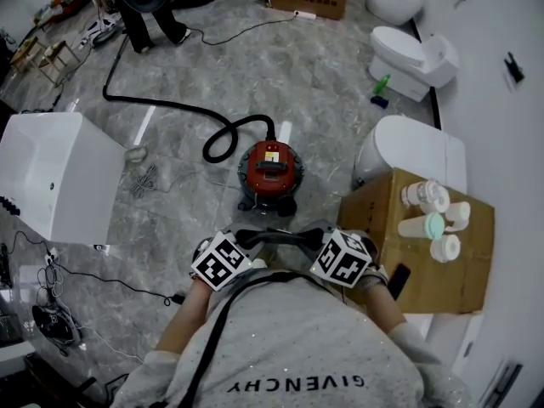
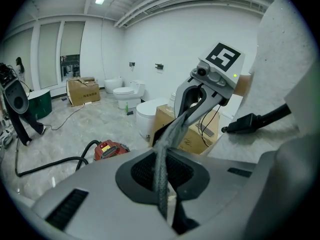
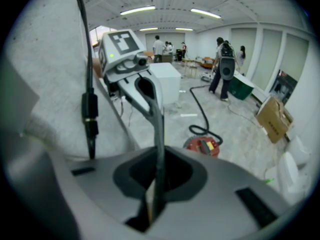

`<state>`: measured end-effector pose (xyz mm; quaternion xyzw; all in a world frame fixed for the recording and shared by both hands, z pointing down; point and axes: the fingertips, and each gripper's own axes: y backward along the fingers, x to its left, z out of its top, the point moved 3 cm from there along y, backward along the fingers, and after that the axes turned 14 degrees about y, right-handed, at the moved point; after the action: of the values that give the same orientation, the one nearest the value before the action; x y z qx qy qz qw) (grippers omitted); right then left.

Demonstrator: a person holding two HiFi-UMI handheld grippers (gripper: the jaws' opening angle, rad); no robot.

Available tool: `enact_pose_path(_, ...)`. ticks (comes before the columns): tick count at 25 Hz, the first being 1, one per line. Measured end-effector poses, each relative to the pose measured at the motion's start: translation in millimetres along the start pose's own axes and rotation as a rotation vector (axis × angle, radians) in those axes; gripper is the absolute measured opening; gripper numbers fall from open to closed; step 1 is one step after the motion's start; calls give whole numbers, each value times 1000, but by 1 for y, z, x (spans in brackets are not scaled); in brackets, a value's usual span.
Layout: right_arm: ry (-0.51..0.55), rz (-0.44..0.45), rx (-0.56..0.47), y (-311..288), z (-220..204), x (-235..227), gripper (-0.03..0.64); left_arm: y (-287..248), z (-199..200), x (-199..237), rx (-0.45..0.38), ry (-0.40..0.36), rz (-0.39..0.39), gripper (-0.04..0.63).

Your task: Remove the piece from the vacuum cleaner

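Fingers of left gripper (image 2: 161, 181) and right gripper (image 3: 157, 176) shut, empty, low in frame. Mid-frame vacuum cleaner (image 1: 270, 170) has hose (image 1: 170, 107) on; I'd brace its body and pull straight.

Ceiling strip lights (image 3: 137, 9) flood the room with bright, even white light, and shadows stay faint. The polished floor (image 1: 195, 75) carries soft glare streaks. The head view is fairly sharp, bowing slightly at its edges. Both gripper views are strongly fisheye, ringed by black corners, with walls curving outward. Close to the lens, the grey bodies of the left tool (image 2: 172, 134) and right tool (image 3: 159, 119) are blurred, and distant detail is soft.
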<state>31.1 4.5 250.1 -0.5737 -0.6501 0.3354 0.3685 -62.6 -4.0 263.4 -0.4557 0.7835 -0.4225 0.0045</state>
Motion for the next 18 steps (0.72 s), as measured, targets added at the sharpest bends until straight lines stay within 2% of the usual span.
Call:
enact_pose_path(13, -23, 0, -16, -11, -5, 6, 34, -5, -10, 0, 61, 1, 12, 34)
enact_pose_path(18, -16, 1, -5, -13, -5, 8, 34, -6, -13, -1, 74, 25, 11, 34)
